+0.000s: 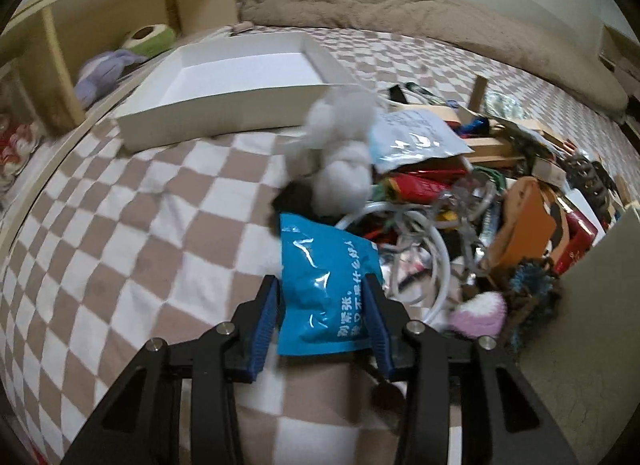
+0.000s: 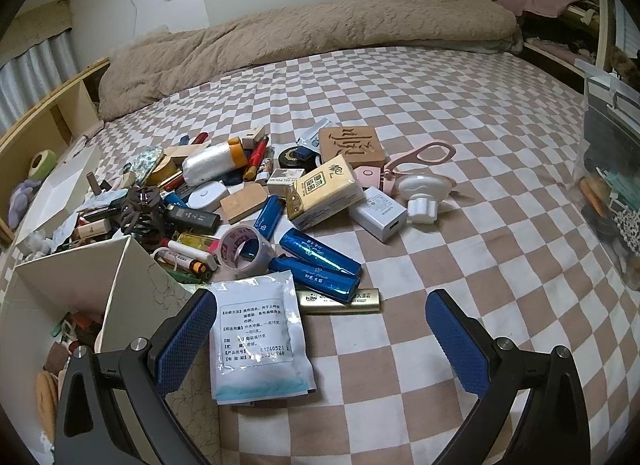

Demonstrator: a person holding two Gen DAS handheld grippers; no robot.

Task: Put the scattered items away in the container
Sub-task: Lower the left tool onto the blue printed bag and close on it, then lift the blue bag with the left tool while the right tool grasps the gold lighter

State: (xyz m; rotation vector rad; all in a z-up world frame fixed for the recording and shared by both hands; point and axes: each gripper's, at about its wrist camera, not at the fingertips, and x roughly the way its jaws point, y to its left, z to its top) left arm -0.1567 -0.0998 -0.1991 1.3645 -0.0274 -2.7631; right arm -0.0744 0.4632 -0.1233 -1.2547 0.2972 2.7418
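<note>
The left gripper (image 1: 325,317) reaches in from six o'clock, its black arms ending in blue ribbed pads (image 1: 267,325) that press on both side edges of a glossy blue foil sachet (image 1: 326,289) printed with white characters. At about twelve o'clock of the sachet hangs a blurred grey-white fluffy plush (image 1: 340,153). At eleven o'clock a shallow white cardboard tray (image 1: 224,113) lies on the brown-and-white checked bedsheet (image 1: 132,233). From one to three o'clock spreads a heap of small clutter (image 1: 480,201): a pale blue sachet (image 1: 416,137), a white cable loop (image 1: 424,249), an orange-brown leather pouch (image 1: 524,225) and a pink fuzzy ball (image 1: 480,315).
</note>
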